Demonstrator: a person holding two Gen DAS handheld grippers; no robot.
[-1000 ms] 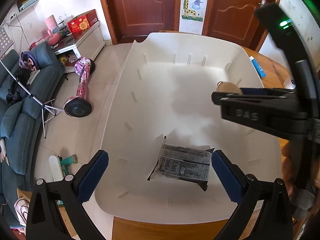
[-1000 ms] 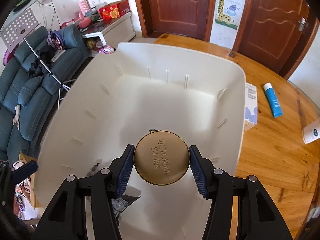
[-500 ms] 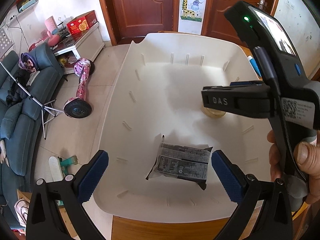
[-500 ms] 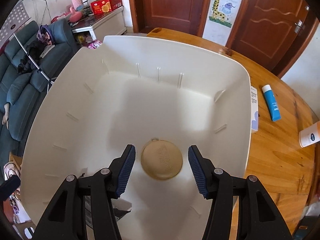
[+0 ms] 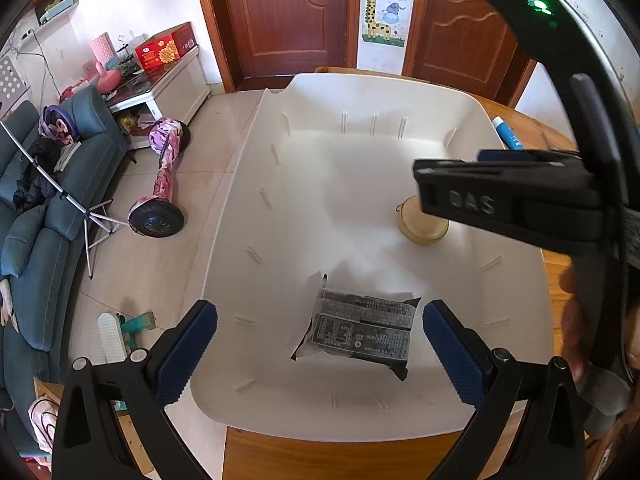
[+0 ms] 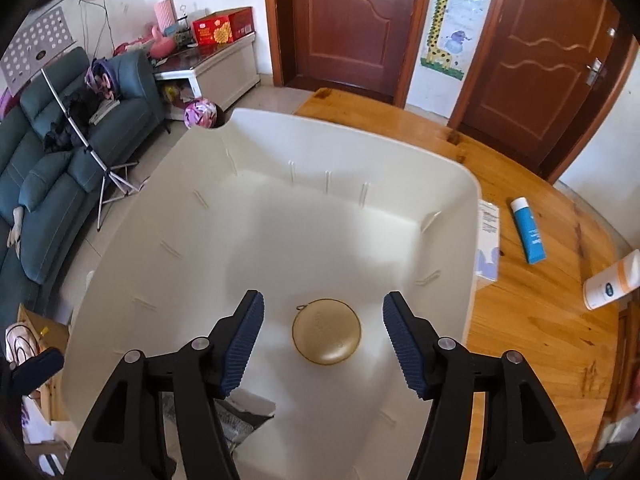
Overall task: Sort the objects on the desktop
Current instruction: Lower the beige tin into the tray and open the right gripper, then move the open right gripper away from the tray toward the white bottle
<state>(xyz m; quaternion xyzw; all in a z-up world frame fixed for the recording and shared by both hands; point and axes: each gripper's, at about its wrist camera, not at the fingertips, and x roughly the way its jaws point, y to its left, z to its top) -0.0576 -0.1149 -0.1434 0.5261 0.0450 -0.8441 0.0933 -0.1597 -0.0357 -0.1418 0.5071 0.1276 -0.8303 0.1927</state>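
The round gold tin (image 6: 326,336) lies flat on the floor of the large white plastic bin (image 6: 460,184), so this drop looks done. The right tongs (image 6: 323,340) hang released above it, the left tongs (image 5: 320,348) spread empty over a grey printed packet (image 5: 360,330). Next likely calls for fetching the blue tube (image 6: 528,230) on the wooden worktop (image 6: 540,320).

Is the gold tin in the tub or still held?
In: the tin lies flat on the tub floor, right gripper jaws open and clear.
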